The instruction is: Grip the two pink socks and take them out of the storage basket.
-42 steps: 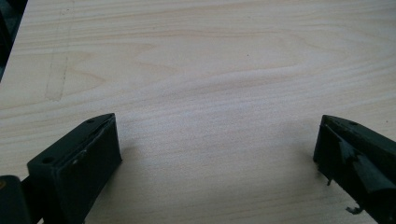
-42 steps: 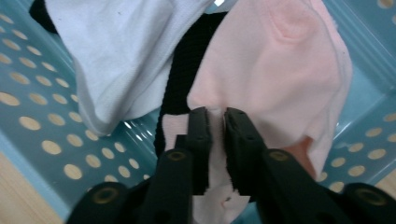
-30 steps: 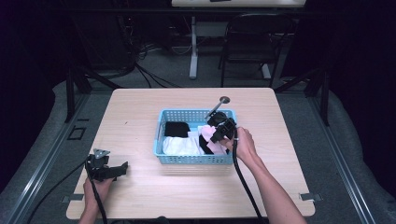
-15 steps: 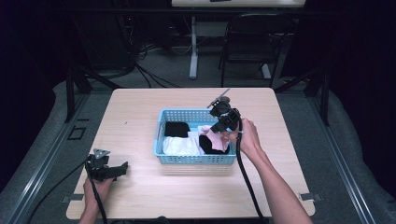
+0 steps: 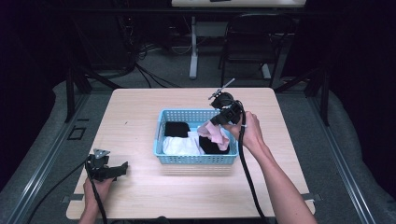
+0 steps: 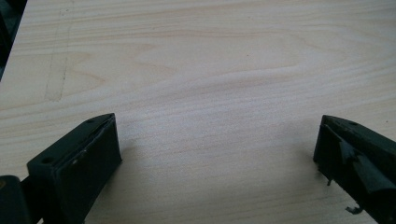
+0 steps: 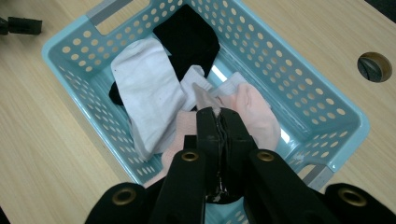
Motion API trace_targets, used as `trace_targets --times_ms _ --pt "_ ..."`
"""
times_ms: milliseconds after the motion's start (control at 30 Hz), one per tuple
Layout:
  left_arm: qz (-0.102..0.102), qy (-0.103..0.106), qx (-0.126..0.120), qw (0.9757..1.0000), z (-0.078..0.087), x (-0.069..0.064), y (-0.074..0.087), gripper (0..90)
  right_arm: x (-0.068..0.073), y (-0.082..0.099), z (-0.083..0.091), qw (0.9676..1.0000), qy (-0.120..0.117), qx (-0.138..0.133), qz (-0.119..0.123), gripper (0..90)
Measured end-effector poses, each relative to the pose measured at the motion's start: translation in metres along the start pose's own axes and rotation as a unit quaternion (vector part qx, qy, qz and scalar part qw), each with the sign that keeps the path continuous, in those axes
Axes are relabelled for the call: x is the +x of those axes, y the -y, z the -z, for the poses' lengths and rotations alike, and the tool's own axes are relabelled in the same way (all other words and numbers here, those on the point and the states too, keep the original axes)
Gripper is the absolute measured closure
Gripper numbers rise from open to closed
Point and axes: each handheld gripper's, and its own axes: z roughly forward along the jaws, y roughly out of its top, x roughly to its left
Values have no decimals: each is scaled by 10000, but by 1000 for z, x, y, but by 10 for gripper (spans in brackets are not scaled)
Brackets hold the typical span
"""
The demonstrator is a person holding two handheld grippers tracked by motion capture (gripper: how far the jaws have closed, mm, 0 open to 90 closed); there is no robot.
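Note:
A light blue perforated basket stands mid-table with white, black and pink cloth pieces inside. My right gripper is above the basket's right end, shut on a pink cloth that hangs from its jaws over the basket. My left gripper rests low over the bare wood at the table's near left corner, jaws wide open with nothing between them.
The wooden table has a round cable hole near the basket's far right. A chair and a desk leg stand beyond the table's far edge, with cables on the floor.
My right gripper has risen and moved back-right over the basket, lifting the pink cloth up out of the pile. The left gripper has stayed put.

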Motion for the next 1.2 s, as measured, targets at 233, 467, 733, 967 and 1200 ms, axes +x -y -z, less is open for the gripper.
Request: trace_targets --times_ms 233,467,733,967,1200 --pt "-2 2 1 10000 0 0 0 6 1 -6 7 9999 24 86 88 882" --pt "1 -4 0 10000 0 0 0 6 1 -14 16 9999 65 100 110 882" --pt "2 -3 0 10000 0 0 0 6 3 -22 27 9996 63 170 204 882" --pt "0 0 1 10000 0 0 0 6 2 -28 42 9996 11 166 230 881" --pt "-3 2 1 10000 0 0 0 6 -4 -28 62 9997 101 121 193 881"
